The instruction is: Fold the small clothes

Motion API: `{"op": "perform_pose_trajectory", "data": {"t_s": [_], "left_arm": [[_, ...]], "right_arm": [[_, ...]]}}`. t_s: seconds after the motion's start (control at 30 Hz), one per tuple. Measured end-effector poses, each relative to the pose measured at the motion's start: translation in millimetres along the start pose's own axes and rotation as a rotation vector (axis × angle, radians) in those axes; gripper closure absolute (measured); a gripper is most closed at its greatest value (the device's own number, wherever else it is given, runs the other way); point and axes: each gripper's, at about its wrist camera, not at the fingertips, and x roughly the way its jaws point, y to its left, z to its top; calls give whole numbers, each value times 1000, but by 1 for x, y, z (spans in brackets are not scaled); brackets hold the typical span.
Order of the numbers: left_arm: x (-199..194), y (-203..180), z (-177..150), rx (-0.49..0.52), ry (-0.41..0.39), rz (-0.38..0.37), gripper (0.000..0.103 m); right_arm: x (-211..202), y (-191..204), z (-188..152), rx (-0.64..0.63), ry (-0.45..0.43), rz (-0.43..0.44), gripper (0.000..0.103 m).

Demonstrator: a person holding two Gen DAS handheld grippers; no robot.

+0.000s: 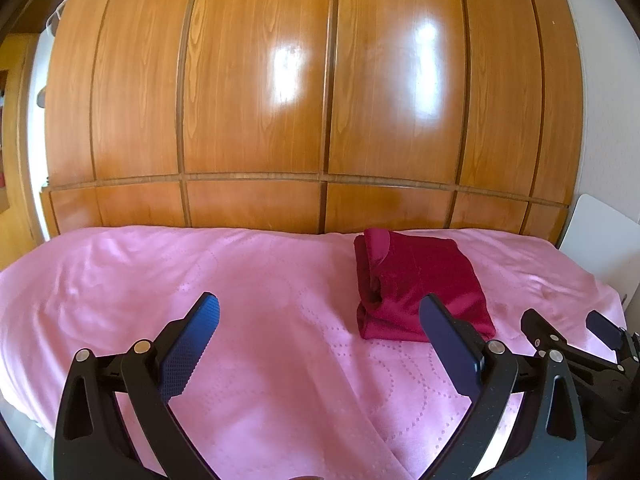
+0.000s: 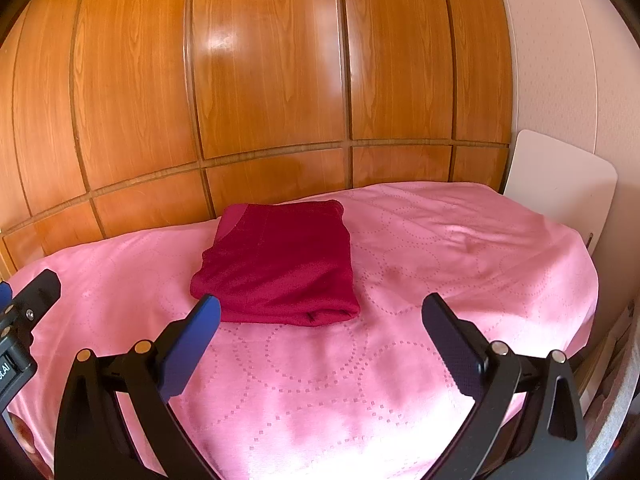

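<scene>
- The dark red garment (image 2: 280,264) lies folded into a neat packet on the pink bedspread (image 2: 460,248), near the wooden wardrobe (image 2: 260,80), probably set aside as finished.
- The left gripper (image 1: 320,312) and right gripper (image 2: 320,312) hover short of it, both spread wide and holding nothing.
- Its long axis runs from the grippers toward the wardrobe, collar end farthest away.
</scene>
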Motion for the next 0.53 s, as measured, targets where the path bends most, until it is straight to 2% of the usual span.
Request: {"op": "perform_pose_trajectory", "data": {"t_s": [0.2,0.37,0.53], "left_arm": [[7,1,-2,7,15,3,4],[24,5,-8,-3,80,9,4],[35,8,-15,-6,106,29,4]], "right_arm": [[8,-1,-3,-11,24,0,2],[18,-4,-8,-10,53,-1,2],[28,-5,-13,-11,81,0,2]]}}
